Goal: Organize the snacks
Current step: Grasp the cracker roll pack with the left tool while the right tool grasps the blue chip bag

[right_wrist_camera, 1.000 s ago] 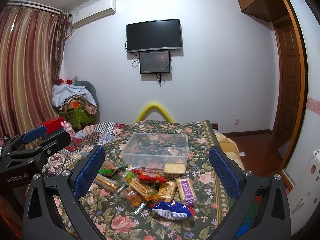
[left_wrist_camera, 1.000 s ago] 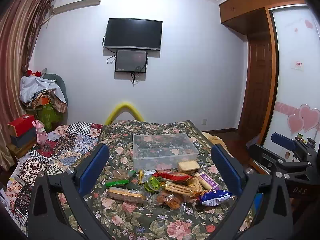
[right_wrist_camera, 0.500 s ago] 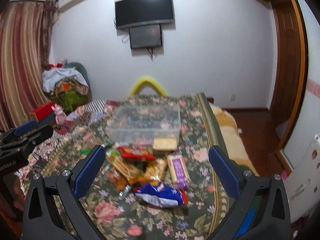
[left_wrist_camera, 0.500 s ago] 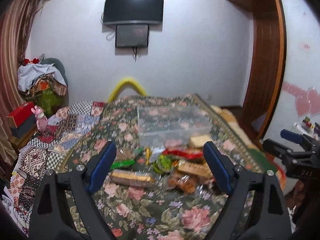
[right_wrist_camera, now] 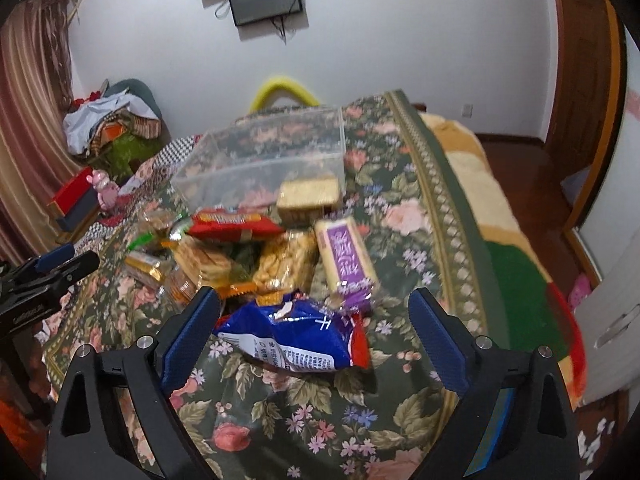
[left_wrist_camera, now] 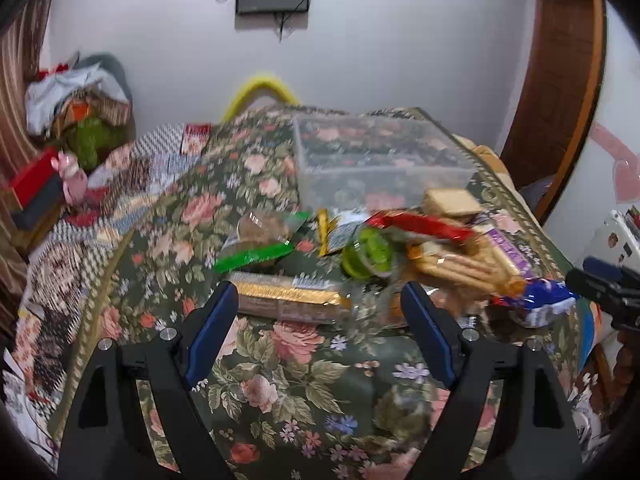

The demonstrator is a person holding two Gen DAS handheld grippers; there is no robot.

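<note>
Both grippers' jaws were closing but apart: the left gripper [left_wrist_camera: 320, 308] framed a gold-wrapped bar [left_wrist_camera: 288, 298], the right gripper [right_wrist_camera: 314, 314] apparently straddled a blue bag [right_wrist_camera: 292, 336].

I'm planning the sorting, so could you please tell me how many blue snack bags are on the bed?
1. The blue bag lies at the near edge of the pile, just before the purple packet; others may hide underneath.

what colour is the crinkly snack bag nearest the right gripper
Blue with a red end, crinkly snack bag; right wrist view shows it best.
</note>
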